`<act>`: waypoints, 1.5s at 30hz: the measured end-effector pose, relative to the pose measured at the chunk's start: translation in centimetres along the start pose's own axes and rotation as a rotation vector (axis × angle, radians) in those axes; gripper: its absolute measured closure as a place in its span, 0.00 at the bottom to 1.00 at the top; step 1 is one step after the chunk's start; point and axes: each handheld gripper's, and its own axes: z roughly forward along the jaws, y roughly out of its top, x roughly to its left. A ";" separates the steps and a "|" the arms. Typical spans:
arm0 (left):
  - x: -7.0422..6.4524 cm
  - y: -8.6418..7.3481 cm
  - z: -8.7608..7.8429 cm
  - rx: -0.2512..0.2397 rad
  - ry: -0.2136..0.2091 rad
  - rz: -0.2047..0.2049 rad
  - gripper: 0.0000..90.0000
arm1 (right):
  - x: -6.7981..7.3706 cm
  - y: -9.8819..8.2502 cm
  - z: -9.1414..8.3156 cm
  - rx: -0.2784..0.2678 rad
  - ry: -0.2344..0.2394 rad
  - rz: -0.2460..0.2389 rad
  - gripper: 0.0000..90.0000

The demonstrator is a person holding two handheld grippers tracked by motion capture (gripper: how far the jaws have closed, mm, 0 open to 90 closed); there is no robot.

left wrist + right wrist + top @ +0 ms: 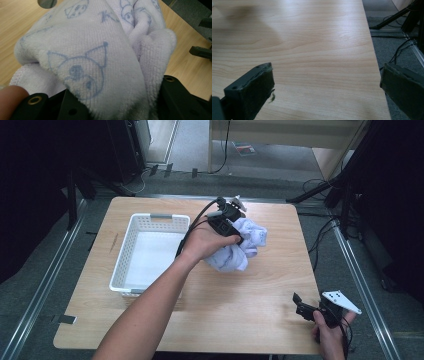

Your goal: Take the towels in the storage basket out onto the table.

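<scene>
White basket (131,251), wooden table (235,310), floor cables (325,227)

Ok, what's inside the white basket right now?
The white basket looks empty: its pale floor shows bare in the high view. The forearm covers its near right corner, so that spot can't be checked. The towel lies outside, in the left claw.

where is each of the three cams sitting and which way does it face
High view: fixed above the person's side, looking forward and down on the wooden table, white basket and towel; both forearms, left gripper and right gripper show.
Left gripper view: rides the left gripper, facing the towel bunched between its black jaws; a fingertip shows.
Right gripper view: rides the right gripper, looking across bare table towards its right edge; its jaws stand wide apart.
Shared: the high and left gripper views both show the towel.
</scene>
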 end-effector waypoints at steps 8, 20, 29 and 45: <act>0.1 -1.4 3.3 0.014 0.009 -0.024 0.67 | 0.0 0.0 0.0 0.000 0.004 -0.003 0.00; 0.3 -4.1 7.6 0.043 0.018 -0.045 0.67 | 0.0 0.0 0.1 0.000 0.002 -0.005 0.00; -0.4 -5.3 10.0 0.053 -0.002 -0.033 0.66 | 0.1 0.0 0.0 0.001 0.002 -0.003 0.00; -0.2 -7.6 12.7 0.047 -0.064 -0.060 0.62 | 0.1 0.0 0.1 0.001 0.001 -0.010 0.00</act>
